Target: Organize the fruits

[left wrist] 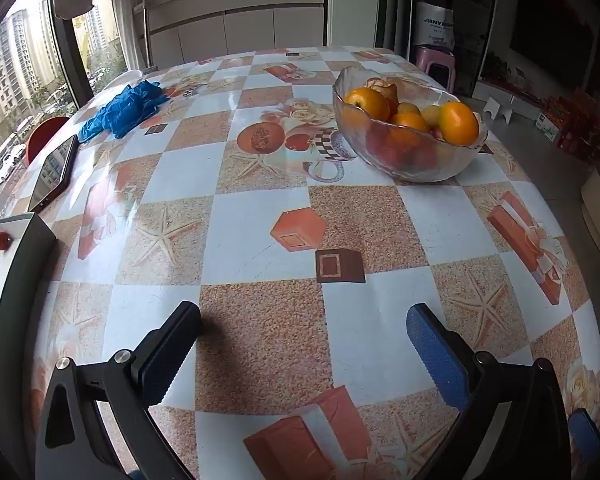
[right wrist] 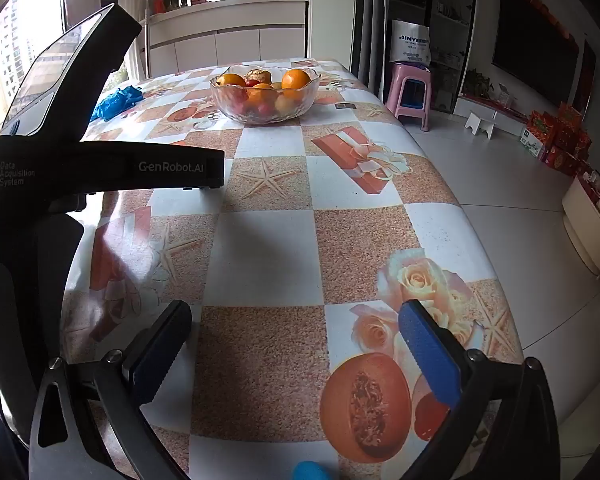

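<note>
Left wrist view: my left gripper hangs low over the near part of the tabletop, its two padded fingers spread wide with nothing between them. I judge it is held released and level because no fruit has been chosen yet. The bowl, clear glass, stands far right of centre on the checked cloth, well apart from the gripper. The fruit is heaped inside it: several oranges on top, redder pieces dimly visible through the glass lower down. No fruit lies loose on the cloth. Only this view shows a dark phone lying flat near the left edge. Blue gloves lie crumpled beyond it, clear of the bowl.

Right wrist view: my right gripper is likewise released and empty, hovering over the near right corner of the tabletop. The bowl sits farther off here, straight ahead, so I judge either side must reach forward to get at it. This view alone shows the left gripper's black body from the side, filling the left of the frame, and a small blue object at the bottom edge that I cannot identify. The gloves show small at far left.
</note>
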{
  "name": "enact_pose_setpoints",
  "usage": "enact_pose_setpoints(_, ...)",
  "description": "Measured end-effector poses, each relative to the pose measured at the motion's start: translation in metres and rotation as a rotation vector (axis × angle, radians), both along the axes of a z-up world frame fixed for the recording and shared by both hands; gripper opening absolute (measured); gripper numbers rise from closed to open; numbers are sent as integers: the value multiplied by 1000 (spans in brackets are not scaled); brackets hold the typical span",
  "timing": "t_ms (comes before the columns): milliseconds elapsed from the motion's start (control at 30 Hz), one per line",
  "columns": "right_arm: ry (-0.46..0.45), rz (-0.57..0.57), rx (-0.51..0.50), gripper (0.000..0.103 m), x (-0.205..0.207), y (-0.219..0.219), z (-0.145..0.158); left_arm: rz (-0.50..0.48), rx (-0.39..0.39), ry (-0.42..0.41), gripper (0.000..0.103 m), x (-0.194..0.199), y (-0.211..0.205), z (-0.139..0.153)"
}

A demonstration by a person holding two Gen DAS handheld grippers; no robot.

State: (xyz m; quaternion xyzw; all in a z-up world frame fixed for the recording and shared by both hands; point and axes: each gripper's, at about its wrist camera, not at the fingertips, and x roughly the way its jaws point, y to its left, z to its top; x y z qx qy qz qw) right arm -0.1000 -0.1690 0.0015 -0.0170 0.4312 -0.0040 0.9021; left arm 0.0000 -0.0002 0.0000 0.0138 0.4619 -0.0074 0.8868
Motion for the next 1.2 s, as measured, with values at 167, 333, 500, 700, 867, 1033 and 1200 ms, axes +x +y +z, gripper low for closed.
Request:
enact_pose_setpoints(167, 0, 0, 2, 103, 0, 0, 0, 1, -24, -6, 103, 0, 1, 0)
enact_pose_setpoints(333, 0, 0, 1, 103, 0, 0, 0, 1, -23, -6, 103, 0, 1, 0)
enact_pose_setpoints(500, 0, 0, 0, 103, 0, 0, 0, 1, -23, -6, 103, 0, 1, 0)
enact_pose_setpoints(700, 0, 0, 0, 103, 0, 0, 0, 1, -23, -6, 103, 0, 1, 0)
enact_pose_setpoints(867, 0, 0, 0, 103, 0, 0, 0, 1, -23, -6, 103, 0, 1, 0)
enact_pose_setpoints(1033, 0, 0, 0, 103, 0, 0, 0, 1, -23, -6, 103, 0, 1, 0)
enact_pose_setpoints(1200, 0, 0, -1, 103, 0, 0, 0, 1, -23, -6, 103, 0, 1, 0)
